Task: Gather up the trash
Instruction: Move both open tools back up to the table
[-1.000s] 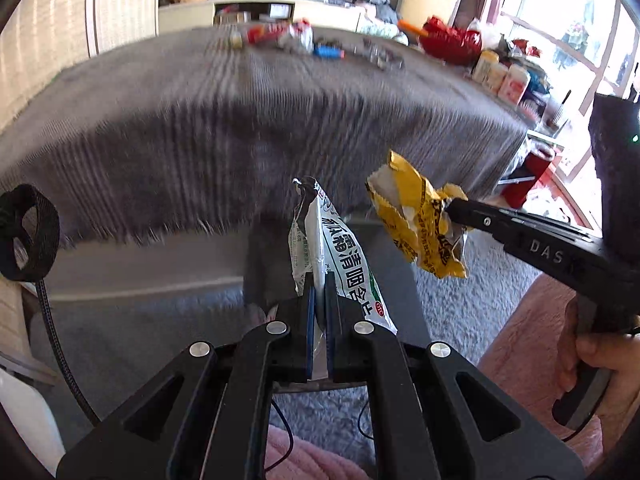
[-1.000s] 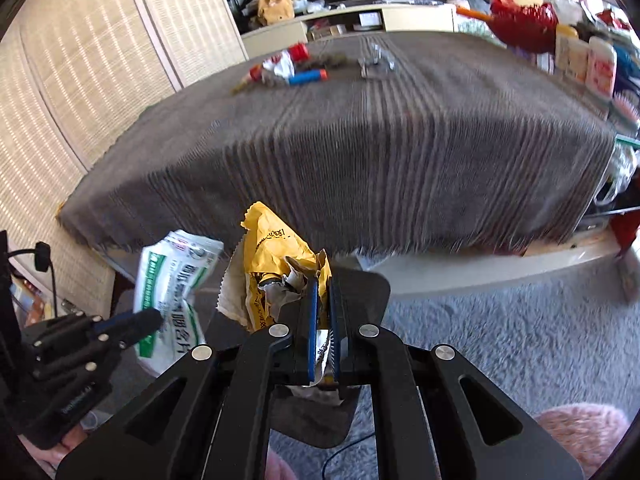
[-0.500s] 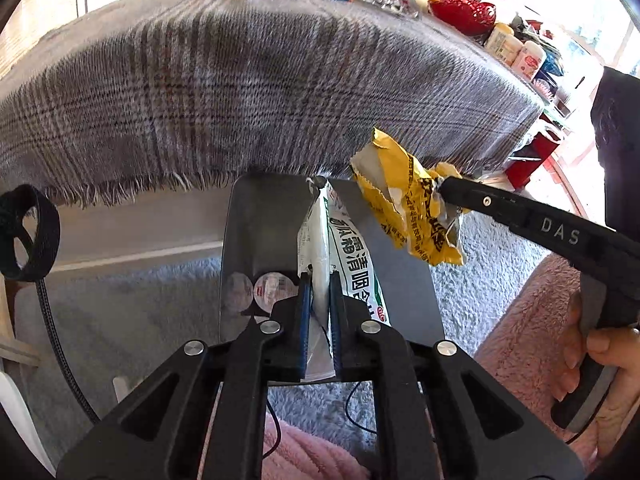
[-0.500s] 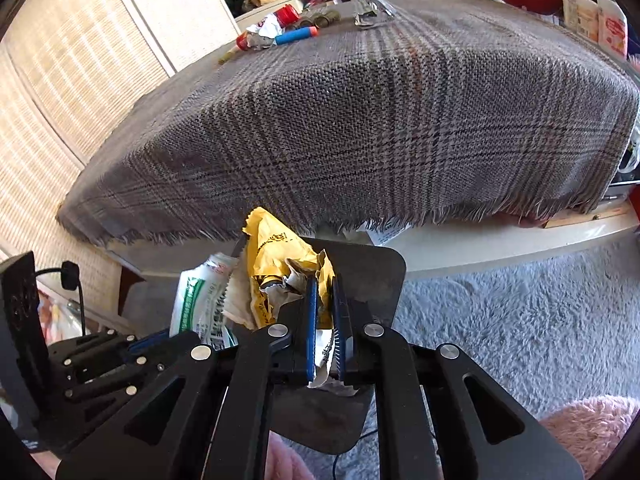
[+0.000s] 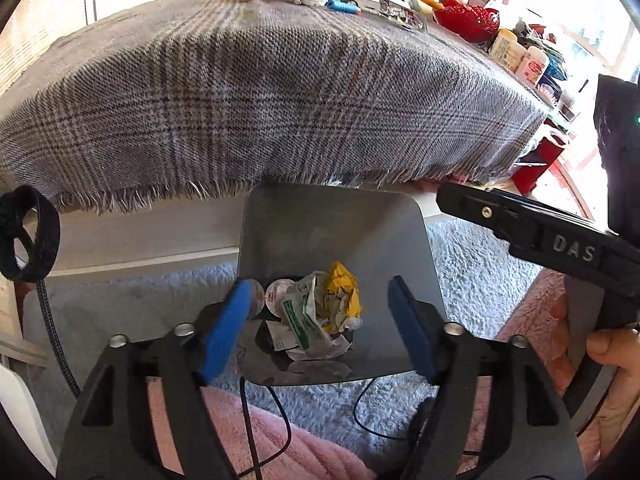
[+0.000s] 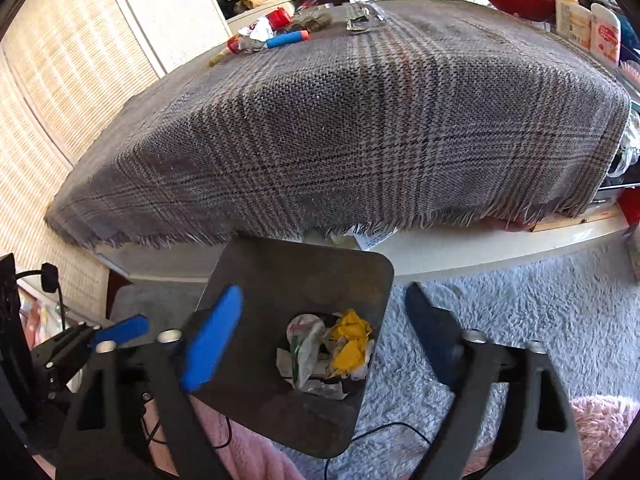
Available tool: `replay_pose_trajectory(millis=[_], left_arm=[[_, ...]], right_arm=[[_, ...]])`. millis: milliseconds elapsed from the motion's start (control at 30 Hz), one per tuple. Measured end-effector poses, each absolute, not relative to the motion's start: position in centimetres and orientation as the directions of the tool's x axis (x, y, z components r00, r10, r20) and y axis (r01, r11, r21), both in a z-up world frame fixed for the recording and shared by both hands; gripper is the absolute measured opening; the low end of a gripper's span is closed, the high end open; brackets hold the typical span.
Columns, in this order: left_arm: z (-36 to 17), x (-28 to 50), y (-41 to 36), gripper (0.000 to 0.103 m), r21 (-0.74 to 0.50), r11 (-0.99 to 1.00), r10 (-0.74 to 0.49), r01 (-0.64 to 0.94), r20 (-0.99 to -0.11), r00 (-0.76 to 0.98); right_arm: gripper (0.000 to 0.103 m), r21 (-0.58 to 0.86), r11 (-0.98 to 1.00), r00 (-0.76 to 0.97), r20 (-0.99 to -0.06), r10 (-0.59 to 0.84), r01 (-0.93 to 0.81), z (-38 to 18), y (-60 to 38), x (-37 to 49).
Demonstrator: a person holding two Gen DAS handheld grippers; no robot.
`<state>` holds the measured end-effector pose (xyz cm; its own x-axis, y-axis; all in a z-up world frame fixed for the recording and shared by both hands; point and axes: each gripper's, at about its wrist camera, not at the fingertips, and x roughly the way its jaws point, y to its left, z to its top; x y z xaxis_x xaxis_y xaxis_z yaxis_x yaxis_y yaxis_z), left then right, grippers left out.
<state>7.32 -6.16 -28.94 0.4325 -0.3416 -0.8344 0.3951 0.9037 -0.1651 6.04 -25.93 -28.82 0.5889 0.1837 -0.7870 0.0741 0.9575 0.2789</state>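
A grey trash bin (image 5: 332,224) stands on the rug below the table edge; it also shows in the right wrist view (image 6: 300,276). At its bottom lie a green-and-white wrapper (image 5: 304,316) and a crumpled yellow wrapper (image 5: 342,288) with other scraps; the right wrist view shows the green-and-white one (image 6: 306,350) and the yellow one (image 6: 350,344) too. My left gripper (image 5: 320,320) is open and empty above the bin. My right gripper (image 6: 324,332) is open and empty above it as well; its body crosses the left wrist view (image 5: 560,240).
A table under a grey plaid cloth (image 5: 260,92) fills the background, with small items at its far edge (image 6: 276,36), a red basket (image 5: 468,20) and bottles (image 5: 520,58). A pale shaggy rug (image 6: 520,300) covers the floor. A woven screen (image 6: 60,80) stands left.
Both grippers opened and let go of their wrappers. The green-and-white and yellow wrappers dropped into the bin. Both grippers tilted down over the bin.
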Motion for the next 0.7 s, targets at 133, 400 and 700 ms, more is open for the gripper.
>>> replay_pose_trajectory(millis=[133, 400, 700], left_arm=[[-27.9, 7.5, -5.8, 0.084, -0.148, 0.908, -0.331, 0.393, -0.828, 0.452], [-23.2, 9.4, -4.7, 0.091, -0.128, 0.924, -0.321, 0.359, -0.772, 0.549], [-18.0, 14.5, -5.4, 0.091, -0.134, 0.923, -0.340, 0.360, -0.722, 0.603]], right_arm=[[0.095, 0.321, 0.944, 0.593, -0.776, 0.216, 0.076, -28.2, -26.5, 6.0], [0.100, 0.351, 0.931, 0.685, -0.703, 0.191, 0.101, -22.0, -29.3, 7.4], [0.100, 0.287, 0.951, 0.740, -0.664, 0.110, 0.116, -17.6, -31.8, 12.4]])
